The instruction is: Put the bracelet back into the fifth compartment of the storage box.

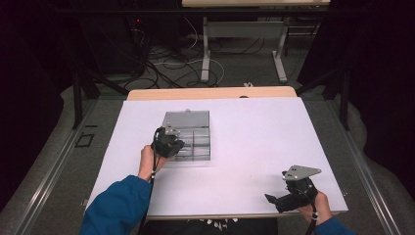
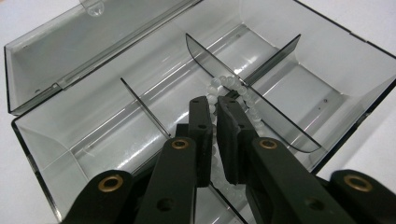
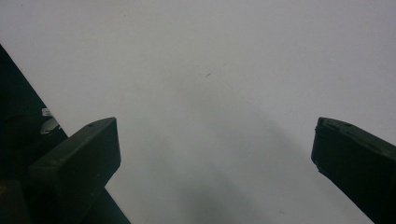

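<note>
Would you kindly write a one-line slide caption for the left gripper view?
Left gripper pinching a white bead bracelet over a compartment of an open clear plastic organizer box.

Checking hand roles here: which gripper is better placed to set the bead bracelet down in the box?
Left. The left gripper is shut on the bead bracelet inside the clear box; the right gripper is open, near the table's front edge.

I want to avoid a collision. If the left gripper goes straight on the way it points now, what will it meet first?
The left gripper, shut on the bead bracelet, points down into the clear box. Straight on, it would probably meet the curved divider just ahead, or the box floor; depth is hard to judge.
</note>
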